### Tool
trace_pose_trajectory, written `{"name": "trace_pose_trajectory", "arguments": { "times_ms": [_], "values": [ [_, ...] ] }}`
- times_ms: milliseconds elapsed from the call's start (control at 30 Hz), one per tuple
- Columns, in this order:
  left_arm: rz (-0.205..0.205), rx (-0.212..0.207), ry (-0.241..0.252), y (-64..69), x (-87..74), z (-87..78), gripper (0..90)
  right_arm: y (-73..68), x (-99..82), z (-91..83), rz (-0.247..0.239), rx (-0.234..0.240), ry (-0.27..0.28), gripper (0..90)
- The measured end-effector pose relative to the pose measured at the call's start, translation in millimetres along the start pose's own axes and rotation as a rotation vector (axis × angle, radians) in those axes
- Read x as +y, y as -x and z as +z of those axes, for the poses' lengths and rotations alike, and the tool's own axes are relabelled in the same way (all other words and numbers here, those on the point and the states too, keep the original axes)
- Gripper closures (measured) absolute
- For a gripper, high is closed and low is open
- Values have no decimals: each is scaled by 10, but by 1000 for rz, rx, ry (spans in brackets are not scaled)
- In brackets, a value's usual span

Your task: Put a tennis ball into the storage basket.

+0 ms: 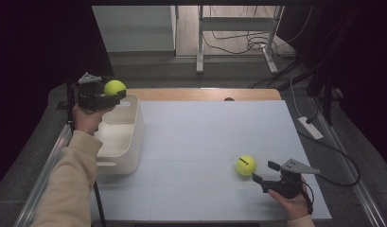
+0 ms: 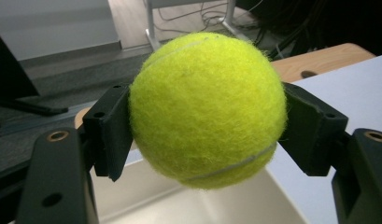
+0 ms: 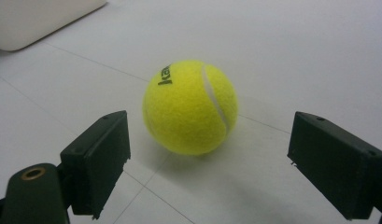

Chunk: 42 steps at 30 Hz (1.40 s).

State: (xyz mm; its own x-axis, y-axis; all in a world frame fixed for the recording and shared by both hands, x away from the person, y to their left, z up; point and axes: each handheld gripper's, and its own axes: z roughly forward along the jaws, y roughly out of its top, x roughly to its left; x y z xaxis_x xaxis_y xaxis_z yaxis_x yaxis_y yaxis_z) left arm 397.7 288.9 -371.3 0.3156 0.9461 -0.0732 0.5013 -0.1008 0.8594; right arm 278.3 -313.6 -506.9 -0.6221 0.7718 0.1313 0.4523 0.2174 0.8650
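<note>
My left gripper is shut on a yellow tennis ball and holds it in the air above the far left corner of the white bin. In the left gripper view the ball sits squeezed between both black pads, with the bin's inside below it. A second tennis ball rests on the white table mat at the right front. My right gripper stands open just behind it; in the right gripper view that ball lies a little ahead of the fingertips, untouched.
The white bin stands on the mat's left side, its corner showing in the right gripper view. The white mat covers a wooden table. Cables and desk legs lie on the floor beyond the table.
</note>
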Motion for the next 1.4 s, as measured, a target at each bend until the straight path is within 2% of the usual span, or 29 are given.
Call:
{"name": "trace_pose_trajectory", "arguments": {
  "times_ms": [233,400,500,667,900,1100,1167,1267,1400],
  "values": [
    [-16,41,-38,-104,-59,20,270,-2,1,8,-2,0,-2,128],
    [-26,49,-67,-157,-90,42,269,0,0,6,-2,0,-2,128],
    [-20,51,-88,-164,-101,54,269,2,0,5,-1,0,-2,128],
    [21,64,-118,-145,-99,64,269,4,-2,1,-3,-1,-2,129],
    [15,56,-133,-156,-113,85,268,6,-2,2,-4,-4,-5,129],
    [-7,49,-132,-174,-123,85,249,6,-3,1,-2,-4,-4,129],
    [-20,43,-115,-182,-127,73,235,6,-3,1,-2,-4,-4,128],
    [-50,4,-78,-182,-112,28,178,5,-1,2,-4,-5,-5,128],
    [-48,-33,-36,-137,-89,-51,124,3,-1,2,-1,-4,-3,129]
  ]
}}
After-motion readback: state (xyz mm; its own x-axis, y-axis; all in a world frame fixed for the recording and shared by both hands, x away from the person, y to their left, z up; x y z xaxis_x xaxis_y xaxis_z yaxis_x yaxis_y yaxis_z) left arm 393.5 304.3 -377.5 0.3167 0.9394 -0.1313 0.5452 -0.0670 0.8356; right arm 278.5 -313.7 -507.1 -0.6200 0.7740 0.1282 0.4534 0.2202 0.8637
